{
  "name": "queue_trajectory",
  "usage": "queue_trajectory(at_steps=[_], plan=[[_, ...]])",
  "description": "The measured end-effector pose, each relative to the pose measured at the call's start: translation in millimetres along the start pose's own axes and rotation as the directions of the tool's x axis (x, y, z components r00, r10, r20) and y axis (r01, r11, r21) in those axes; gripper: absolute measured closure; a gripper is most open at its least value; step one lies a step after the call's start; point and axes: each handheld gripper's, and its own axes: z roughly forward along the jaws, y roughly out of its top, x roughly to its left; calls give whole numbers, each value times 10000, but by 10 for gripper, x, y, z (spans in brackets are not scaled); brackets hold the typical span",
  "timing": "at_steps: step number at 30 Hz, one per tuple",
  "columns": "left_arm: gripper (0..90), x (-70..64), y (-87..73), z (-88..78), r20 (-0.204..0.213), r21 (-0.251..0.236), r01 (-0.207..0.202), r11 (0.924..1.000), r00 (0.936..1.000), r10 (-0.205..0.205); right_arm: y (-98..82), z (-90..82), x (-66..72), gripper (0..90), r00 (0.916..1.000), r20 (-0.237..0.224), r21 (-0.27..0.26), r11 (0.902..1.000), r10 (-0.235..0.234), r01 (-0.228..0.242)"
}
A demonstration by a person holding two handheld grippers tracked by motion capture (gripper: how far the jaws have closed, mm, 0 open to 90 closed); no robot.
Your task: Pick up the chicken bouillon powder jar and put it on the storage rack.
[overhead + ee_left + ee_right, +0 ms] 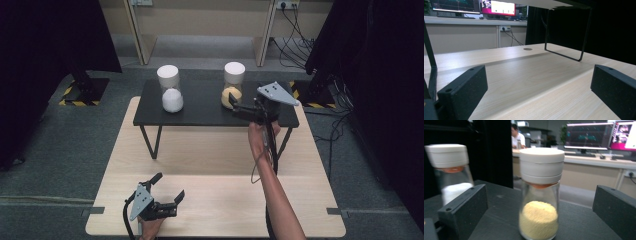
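Your R gripper: jaws wide apart, nothing clamped. The yellow jar stands upright between them but a bit ahead, pads not touching glass. It sits on the black shelf, right side; the white jar is well apart to its left, also upright. Your L gripper: jaws apart too, empty, low over the table near its front edge, well away from both jars.

Risks from here, as I judge them:
- Jar's tall w/ a heavy-looking white cap. Push in too far before closing and a jaw tip nudges it, so it could tip or slide back off the shelf.
- Glass is smooth and round. Close off-centre and it may twist or squirt out.
- Grab at the cap and it may slip. Go for the body.
- R gripper view is blurred, suggesting speed. Slow down before closing.
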Motion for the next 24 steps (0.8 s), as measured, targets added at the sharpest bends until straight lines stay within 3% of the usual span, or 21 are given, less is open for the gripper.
queue_trajectory(at_steps=[5,13,20,24], plan=[[0,3,0,0,24,-4,-6,10000,10000,6,-142,-189,-73,1,9985,-516,-129,9997,177,-184],[0,0,9,5,43,56,-98,9999,9999,97,-444,-522,-155,1,9947,-922,-416,9979,452,-492],[0,7,5,4,87,43,-74,10000,9999,74,-665,-747,-153,1,9937,-1112,-466,9988,114,-167],[0,9,6,2,89,46,-51,10000,9999,50,-785,-817,-139,1,9915,-1294,-561,9982,155,-229]])
